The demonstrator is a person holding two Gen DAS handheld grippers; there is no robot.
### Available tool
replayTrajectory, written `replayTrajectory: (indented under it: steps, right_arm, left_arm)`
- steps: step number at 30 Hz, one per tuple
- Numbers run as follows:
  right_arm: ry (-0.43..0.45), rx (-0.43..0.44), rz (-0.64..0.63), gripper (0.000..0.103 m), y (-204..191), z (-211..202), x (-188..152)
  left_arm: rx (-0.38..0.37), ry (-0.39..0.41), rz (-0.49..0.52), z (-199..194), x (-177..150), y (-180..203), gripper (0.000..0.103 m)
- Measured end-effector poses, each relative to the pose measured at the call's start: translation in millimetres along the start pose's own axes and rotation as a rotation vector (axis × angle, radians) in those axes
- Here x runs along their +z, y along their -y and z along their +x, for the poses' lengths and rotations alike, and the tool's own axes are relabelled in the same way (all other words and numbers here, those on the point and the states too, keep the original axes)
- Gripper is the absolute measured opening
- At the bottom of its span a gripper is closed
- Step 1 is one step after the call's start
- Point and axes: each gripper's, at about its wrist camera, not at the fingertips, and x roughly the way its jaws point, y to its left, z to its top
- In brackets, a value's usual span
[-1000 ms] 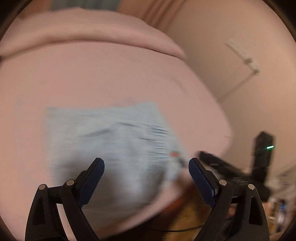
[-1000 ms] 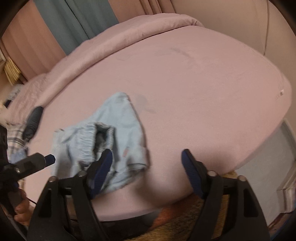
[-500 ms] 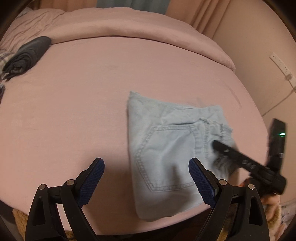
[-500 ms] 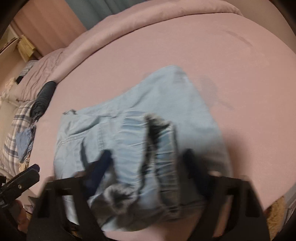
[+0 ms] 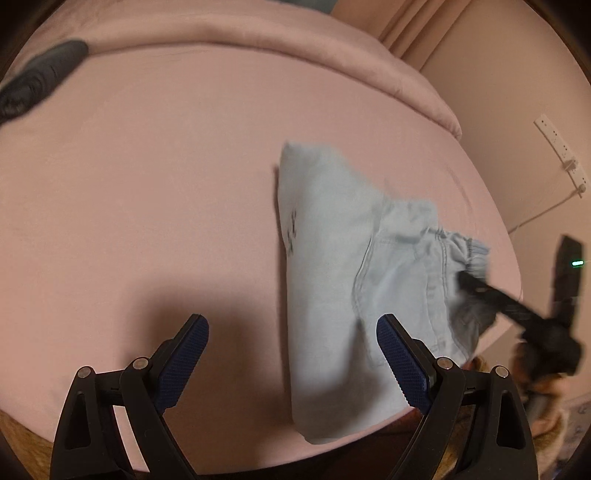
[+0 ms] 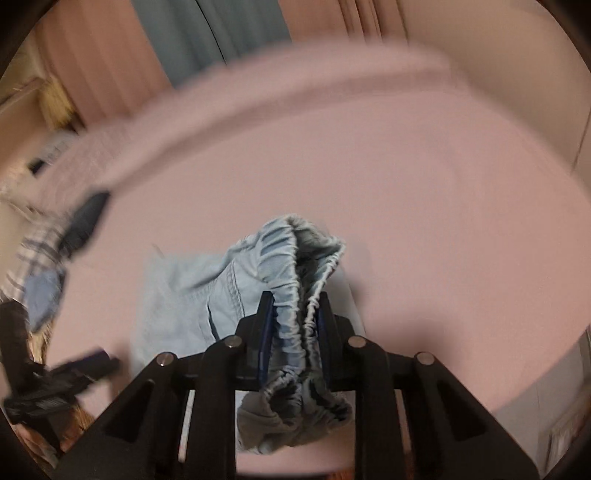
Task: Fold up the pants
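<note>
Light blue denim pants (image 5: 325, 266) lie on the pink bed (image 5: 147, 184), near its front right edge. My right gripper (image 6: 293, 306) has its jaws closing, and the pads pinch the gathered elastic waistband (image 6: 295, 258), which stands bunched up off the sheet. In the left wrist view that gripper (image 5: 469, 282) reaches in from the right onto the waistband. My left gripper (image 5: 293, 332) hangs open low over the bed, its right finger (image 5: 399, 350) over the pants' near part and its left finger over bare sheet. Nothing sits between its pads.
A dark rolled garment (image 5: 40, 77) lies at the bed's far left, with plaid cloth (image 6: 33, 254) beside it. A folded pink duvet (image 5: 258, 33) runs along the back. A power strip (image 5: 561, 151) hangs on the right wall. The bed's front edge is close below.
The right gripper's jaws have come together on the waistband and pulled it up into a bunch. The left gripper has sunk closer to the sheet and stays open.
</note>
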Motion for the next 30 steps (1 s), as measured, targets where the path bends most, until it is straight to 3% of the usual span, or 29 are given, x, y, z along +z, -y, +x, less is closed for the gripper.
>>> replayTrajectory:
  steps: [2,6,10,11,13,14,16,21,24,28,30]
  right_arm:
    - [0.002,-0.069,-0.018,0.036,7,12,-5]
    - [0.008,0.005,0.031,0.044,9,-16,12]
    - [0.088,0.064,-0.081,0.068,-29,-45,41]
    - [0.074,0.105,-0.106,0.069,-43,-41,47]
    - [0.022,0.195,-0.159,0.068,-70,-25,55]
    - [-0.013,0.232,-0.198,0.068,-87,-12,57]
    - [-0.070,0.258,-0.265,0.068,-124,20,61]
    - [-0.179,0.237,-0.353,0.068,-171,88,64]
    - [-0.296,0.196,-0.326,0.022,-172,129,56]
    - [-0.211,0.315,-0.299,0.019,-180,92,61]
    - [-0.179,0.328,-0.330,0.019,-189,75,65]
  left_arm:
    - [-0.021,-0.022,-0.006,9,-1,1,0.092]
    - [-0.075,-0.045,-0.036,22,-5,-1,0.087]
    - [-0.114,-0.019,-0.047,28,-10,-1,0.078]
    - [-0.117,-0.013,-0.042,27,-11,0,0.075]
    - [-0.166,-0.013,-0.045,27,-16,0,0.049]
    - [-0.198,-0.022,-0.057,28,-17,0,0.043]
    - [-0.179,-0.017,-0.050,26,-19,1,0.038]
    - [-0.170,-0.004,-0.025,19,-17,5,0.026]
    - [-0.152,0.007,-0.011,15,-15,6,0.019]
    - [-0.130,0.047,0.036,-7,-15,10,0.015]
    - [-0.070,0.085,0.053,-20,-14,9,0.015]
